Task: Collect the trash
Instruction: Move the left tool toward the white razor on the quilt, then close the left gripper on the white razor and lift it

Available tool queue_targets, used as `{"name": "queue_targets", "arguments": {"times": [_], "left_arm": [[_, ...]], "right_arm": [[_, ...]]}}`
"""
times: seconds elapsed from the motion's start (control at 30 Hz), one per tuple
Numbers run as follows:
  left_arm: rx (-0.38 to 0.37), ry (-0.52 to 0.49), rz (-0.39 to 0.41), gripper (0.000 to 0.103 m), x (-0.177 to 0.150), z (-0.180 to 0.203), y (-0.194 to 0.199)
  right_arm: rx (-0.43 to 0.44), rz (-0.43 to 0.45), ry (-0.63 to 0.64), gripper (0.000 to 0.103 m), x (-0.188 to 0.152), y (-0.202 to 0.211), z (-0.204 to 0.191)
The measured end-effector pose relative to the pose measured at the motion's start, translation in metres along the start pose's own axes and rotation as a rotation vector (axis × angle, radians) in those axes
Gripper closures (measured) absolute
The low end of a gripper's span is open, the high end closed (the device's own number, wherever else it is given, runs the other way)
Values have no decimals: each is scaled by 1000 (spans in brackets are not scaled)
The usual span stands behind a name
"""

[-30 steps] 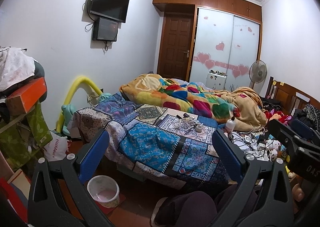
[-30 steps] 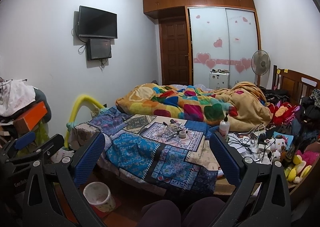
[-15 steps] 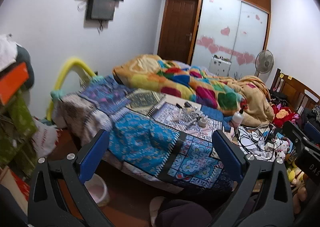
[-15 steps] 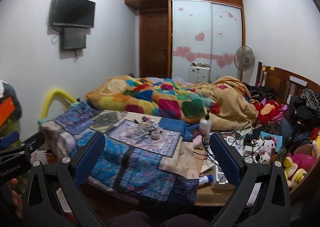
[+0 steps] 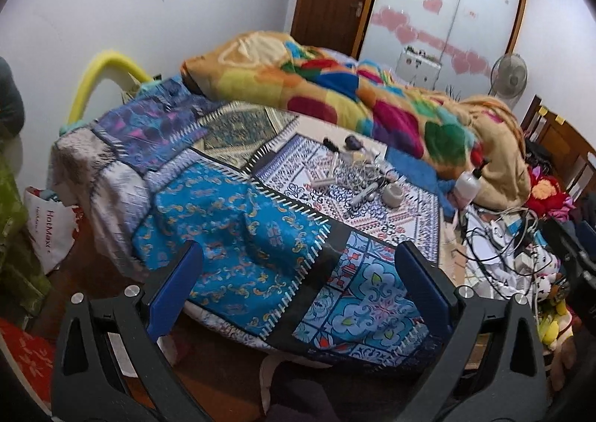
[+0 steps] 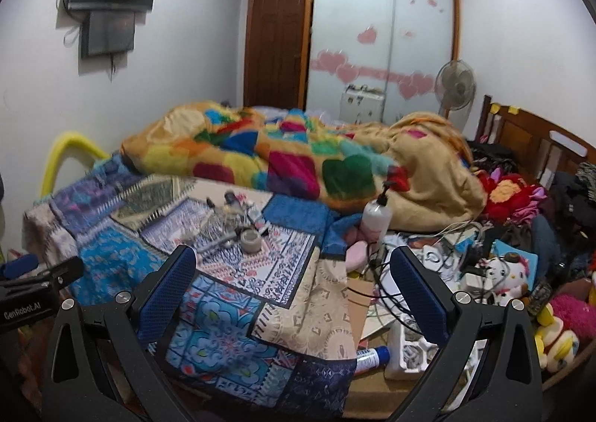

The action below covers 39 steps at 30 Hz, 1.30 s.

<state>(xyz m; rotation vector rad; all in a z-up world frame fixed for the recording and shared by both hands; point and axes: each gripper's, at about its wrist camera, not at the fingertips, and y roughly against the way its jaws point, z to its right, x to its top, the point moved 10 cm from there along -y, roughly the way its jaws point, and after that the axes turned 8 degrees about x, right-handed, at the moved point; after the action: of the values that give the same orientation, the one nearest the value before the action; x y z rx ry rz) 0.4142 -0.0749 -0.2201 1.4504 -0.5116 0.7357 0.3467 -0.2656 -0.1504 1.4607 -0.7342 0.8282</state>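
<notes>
A small pile of litter [image 5: 354, 168] lies on the patterned bedspread: crumpled wrappers, thin sticks and a grey tape roll [image 5: 393, 194]. The right wrist view shows the same pile [image 6: 227, 221] and tape roll [image 6: 249, 235]. My left gripper [image 5: 298, 288] is open and holds nothing, hovering over the near corner of the bed, well short of the pile. My right gripper [image 6: 294, 288] is also open and holds nothing, above the bed's near edge. The left gripper's body [image 6: 37, 280] shows at the left edge of the right wrist view.
A colourful blanket [image 6: 290, 157] is heaped behind the pile. A white pump bottle [image 6: 376, 215] stands at the bed's right side, beside tangled cables [image 6: 428, 254], a power strip and plush toys [image 6: 503, 269]. A white shopping bag [image 5: 48, 232] sits on the floor at left.
Both grippers have moved closer to the bed and tipped downward. The pink waste bin on the floor has dropped out of view. Both stay open.
</notes>
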Motion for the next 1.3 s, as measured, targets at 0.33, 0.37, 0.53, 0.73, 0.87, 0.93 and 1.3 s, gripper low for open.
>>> {"name": "queue_targets", "arguments": {"times": [0.33, 0.37, 0.53, 0.73, 0.87, 0.93, 1.3], "left_arm": [[-45, -35, -82, 0, 15, 39, -91], [-60, -36, -97, 0, 16, 43, -102], [-28, -37, -128, 0, 24, 45, -148], [-25, -115, -171, 7, 30, 53, -193], [-3, -215, -140, 11, 32, 59, -208], [-6, -260, -118, 13, 32, 64, -212], [-44, -297, -138, 53, 37, 71, -237]], "right_arm": [[67, -153, 33, 0, -17, -107, 11], [89, -166, 34, 0, -17, -115, 10], [195, -236, 9, 0, -21, -161, 4], [246, -283, 36, 12, -22, -202, -5], [299, -301, 41, 17, -25, -219, -16], [307, -307, 44, 23, -26, -225, -18], [324, -324, 59, 53, -27, -241, -23]]}}
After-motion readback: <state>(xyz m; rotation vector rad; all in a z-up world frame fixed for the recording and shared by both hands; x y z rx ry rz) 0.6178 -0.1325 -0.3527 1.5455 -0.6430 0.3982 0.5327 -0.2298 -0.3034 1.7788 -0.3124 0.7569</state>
